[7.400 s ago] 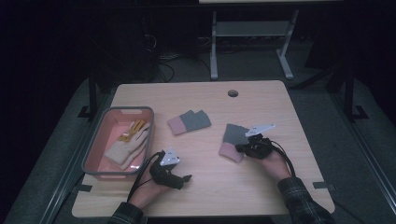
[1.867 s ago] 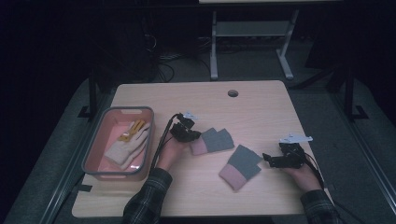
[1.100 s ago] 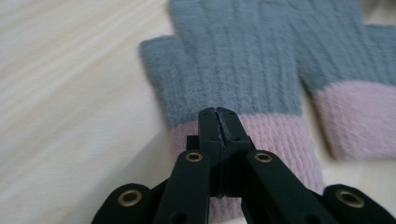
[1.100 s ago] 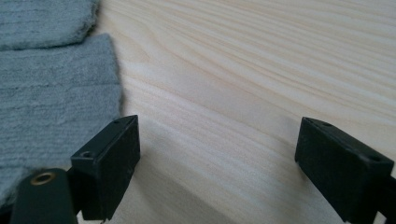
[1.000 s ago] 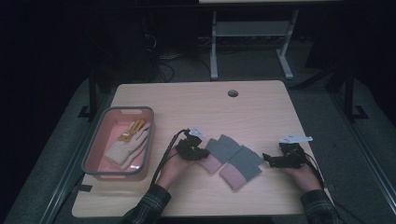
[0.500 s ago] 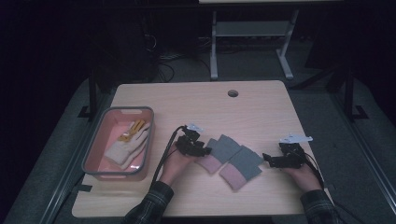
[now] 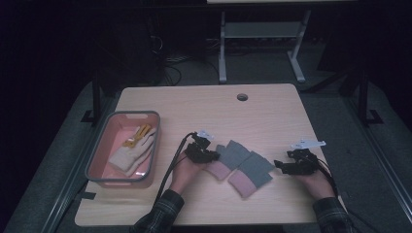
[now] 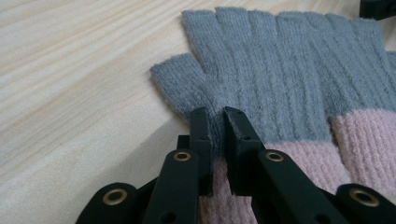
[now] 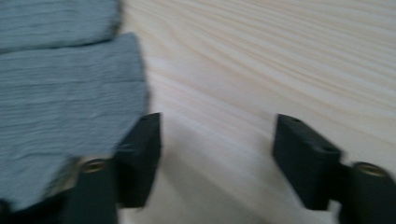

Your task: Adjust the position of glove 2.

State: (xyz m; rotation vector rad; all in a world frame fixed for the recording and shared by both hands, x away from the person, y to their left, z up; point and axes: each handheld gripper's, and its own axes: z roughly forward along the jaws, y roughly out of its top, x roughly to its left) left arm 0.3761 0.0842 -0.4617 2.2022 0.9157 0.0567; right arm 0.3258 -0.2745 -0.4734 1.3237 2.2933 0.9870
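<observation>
Two grey fingerless gloves with pink cuffs lie side by side at the table's front middle. My left gripper [image 7: 213, 157] is shut on the left glove [image 7: 232, 154]. In the left gripper view the jaws pinch a fold of the left glove [image 8: 280, 79] by the base of its thumb, where my left gripper [image 8: 217, 122] meets the knit. My right gripper [image 7: 282, 166] stands open just right of the right glove [image 7: 253, 171]. In the right gripper view, which is blurred, my right gripper [image 9: 217, 135] has bare wood between its jaws, with the right glove [image 9: 60, 88] beside the left jaw.
A pink basket with a grey rim [image 7: 133, 113] stands at the table's left and holds a cream glove with yellow fingertips [image 7: 132, 150]. A cable hole [image 7: 242, 97] sits near the far edge. A metal stand [image 7: 262, 34] stands beyond the table.
My left gripper has pulled the left glove from the table's middle toward the front and against the right glove. The right gripper has stayed put beside the right glove.
</observation>
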